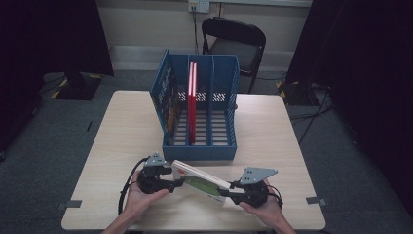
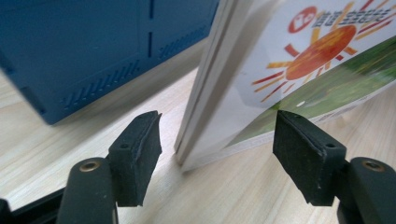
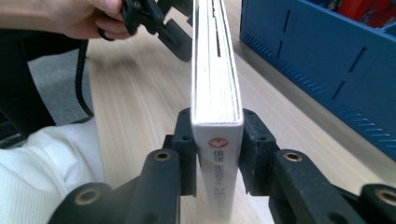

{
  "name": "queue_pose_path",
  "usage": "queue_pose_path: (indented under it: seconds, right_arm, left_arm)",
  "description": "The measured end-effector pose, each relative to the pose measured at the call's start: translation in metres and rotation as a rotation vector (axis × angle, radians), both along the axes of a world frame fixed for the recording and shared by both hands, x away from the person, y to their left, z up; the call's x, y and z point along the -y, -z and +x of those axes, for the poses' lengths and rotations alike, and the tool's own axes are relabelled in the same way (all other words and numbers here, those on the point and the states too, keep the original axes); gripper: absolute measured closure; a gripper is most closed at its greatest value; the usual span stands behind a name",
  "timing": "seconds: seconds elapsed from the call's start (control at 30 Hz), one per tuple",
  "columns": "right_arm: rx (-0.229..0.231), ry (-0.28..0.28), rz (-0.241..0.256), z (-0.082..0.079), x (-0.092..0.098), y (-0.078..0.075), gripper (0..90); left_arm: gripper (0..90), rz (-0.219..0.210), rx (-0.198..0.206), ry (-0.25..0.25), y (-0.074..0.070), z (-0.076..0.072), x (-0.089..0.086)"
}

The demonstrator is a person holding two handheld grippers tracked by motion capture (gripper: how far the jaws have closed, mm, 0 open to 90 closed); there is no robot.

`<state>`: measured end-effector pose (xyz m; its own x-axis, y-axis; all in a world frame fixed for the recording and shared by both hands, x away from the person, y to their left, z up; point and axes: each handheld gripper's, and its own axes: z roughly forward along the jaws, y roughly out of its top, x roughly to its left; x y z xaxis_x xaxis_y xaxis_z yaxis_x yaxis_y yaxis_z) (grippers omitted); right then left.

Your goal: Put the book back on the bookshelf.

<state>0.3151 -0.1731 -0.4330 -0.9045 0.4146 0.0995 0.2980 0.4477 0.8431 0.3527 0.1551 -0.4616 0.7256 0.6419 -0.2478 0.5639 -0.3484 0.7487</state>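
Note:
A white book (image 1: pixel 200 181) with an orange sun and green on its cover (image 2: pixel 322 56) is in front of the blue file rack (image 1: pixel 199 146), tilted on its long edge. My right gripper (image 1: pixel 230 191) is shut on its spine end (image 3: pixel 217 154), one pad on each cover. My left gripper (image 1: pixel 178 183) is open around the other end. That corner of the book (image 2: pixel 205 140) rests on the table between the pads (image 2: pixel 140 142) without touching them. A red book (image 1: pixel 192 102) stands upright in the rack beside the left divider.
The rack has three compartments and stands at the middle back of the wooden table (image 1: pixel 122 141). Something colourful (image 1: pixel 169 100) leans on its left wall. The rack's front wall (image 3: pixel 327 60) is close beside the held book. A black chair (image 1: pixel 238 44) stands behind the table.

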Motion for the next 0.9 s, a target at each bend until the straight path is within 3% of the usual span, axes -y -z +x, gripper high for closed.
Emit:
queue_pose_path:
  seconds: [0.07,0.13,0.33,0.9]
  right_arm:
    - [-0.007,0.007,0.007,0.001,-0.002,0.002,70.8]
    - [-0.002,0.011,0.003,0.002,-0.005,0.003,70.3]
    - [-0.005,0.019,0.004,0.006,-0.016,0.008,69.0]
    - [-0.016,0.038,-0.032,0.013,-0.041,0.021,70.2]
  left_arm:
    - [32.4,0.001,0.013,0.011,0.000,-0.001,0.003]
    - [36.1,0.031,0.044,0.017,0.000,-0.005,0.006]
    - [36.4,0.043,0.058,0.014,0.000,-0.006,0.007]
    - [39.5,0.035,0.041,0.013,-0.001,-0.005,0.006]
